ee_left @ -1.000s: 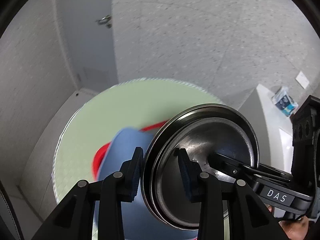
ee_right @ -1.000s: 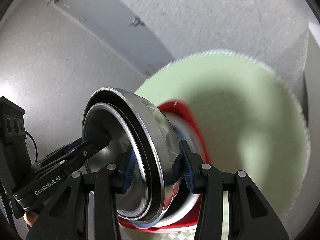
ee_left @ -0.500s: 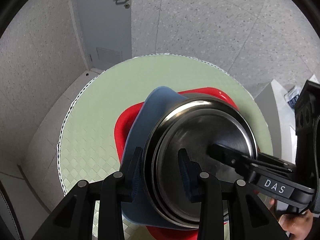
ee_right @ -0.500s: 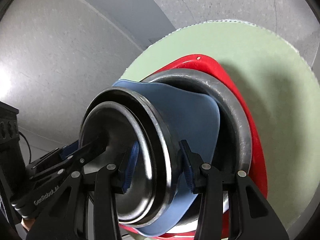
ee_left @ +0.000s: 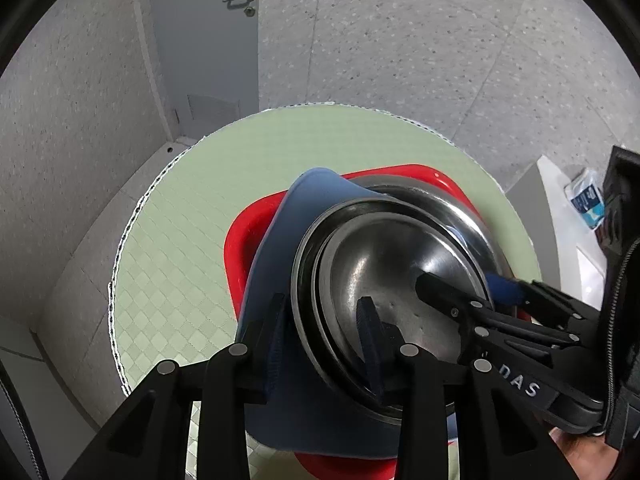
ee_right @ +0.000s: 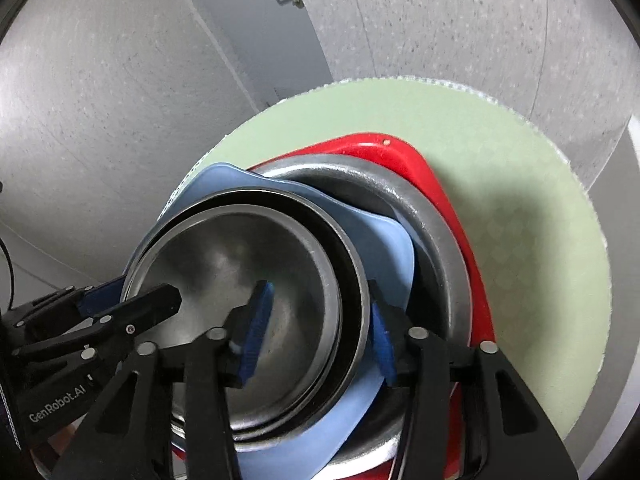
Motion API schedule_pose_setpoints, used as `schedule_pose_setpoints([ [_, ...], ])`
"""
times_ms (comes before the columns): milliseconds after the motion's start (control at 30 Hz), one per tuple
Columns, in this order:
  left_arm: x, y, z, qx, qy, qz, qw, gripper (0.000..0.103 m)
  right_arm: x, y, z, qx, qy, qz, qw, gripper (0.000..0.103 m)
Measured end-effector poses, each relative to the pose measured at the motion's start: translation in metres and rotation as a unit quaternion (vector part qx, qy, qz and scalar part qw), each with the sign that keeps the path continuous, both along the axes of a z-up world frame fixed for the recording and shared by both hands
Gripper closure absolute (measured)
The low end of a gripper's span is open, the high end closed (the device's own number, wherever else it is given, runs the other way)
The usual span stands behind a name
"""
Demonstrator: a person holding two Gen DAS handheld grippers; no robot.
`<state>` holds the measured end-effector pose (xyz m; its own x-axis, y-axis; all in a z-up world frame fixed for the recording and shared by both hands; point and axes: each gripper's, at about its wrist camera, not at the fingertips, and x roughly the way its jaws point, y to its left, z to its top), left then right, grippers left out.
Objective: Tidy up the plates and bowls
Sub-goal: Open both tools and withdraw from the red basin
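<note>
On a round pale-green table (ee_left: 176,248), a stack of dishes sits near the middle. At the bottom is a red tray (ee_left: 240,248) with rounded corners. Inside the tray rests a wide steel plate (ee_right: 424,216), and on that plate lies a blue plate (ee_left: 280,236) with a wavy rim. On top of the blue plate sit two nested steel bowls (ee_left: 384,264), one inside the other, tilted slightly toward the cameras.

The left gripper (ee_left: 324,336) is clenched on the near rim of the bowls and blue plate: one pad presses the underside of the blue plate and the other pad sits inside the inner bowl. The right gripper (ee_right: 316,336) straddles the opposite side of the same rims, one blue pad inside the bowl and one outside against the blue plate. Its jaws are opening, and both pads stand slightly clear of the rim between them.

Beyond the table are a speckled grey floor (ee_left: 400,60) and a grey door (ee_left: 208,40) with a metal handle.
</note>
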<state>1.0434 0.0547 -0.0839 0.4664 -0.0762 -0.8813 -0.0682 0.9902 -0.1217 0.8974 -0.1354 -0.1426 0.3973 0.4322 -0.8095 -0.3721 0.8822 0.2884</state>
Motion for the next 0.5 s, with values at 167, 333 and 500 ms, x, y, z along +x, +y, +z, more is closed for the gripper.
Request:
schedule_pose_setpoints([
  [167,-0.018,-0.004,0.006,0.006,-0.020,-0.004,0.9998,0.056,-0.020,0.002,0.013,-0.013,-0.035,-0.013,0.999,0.038],
  [333,-0.053,-0.002,0.019,0.015,-0.053,-0.012,0.9984,0.039,-0.045,-0.003,0.028,-0.013,-0.056,-0.038,0.998,0.037],
  [500,-0.100,0.003,0.035,0.023,-0.097,-0.017,0.9948,0.022,-0.086,-0.008,0.047,-0.015,-0.089,-0.071,0.993,0.029],
])
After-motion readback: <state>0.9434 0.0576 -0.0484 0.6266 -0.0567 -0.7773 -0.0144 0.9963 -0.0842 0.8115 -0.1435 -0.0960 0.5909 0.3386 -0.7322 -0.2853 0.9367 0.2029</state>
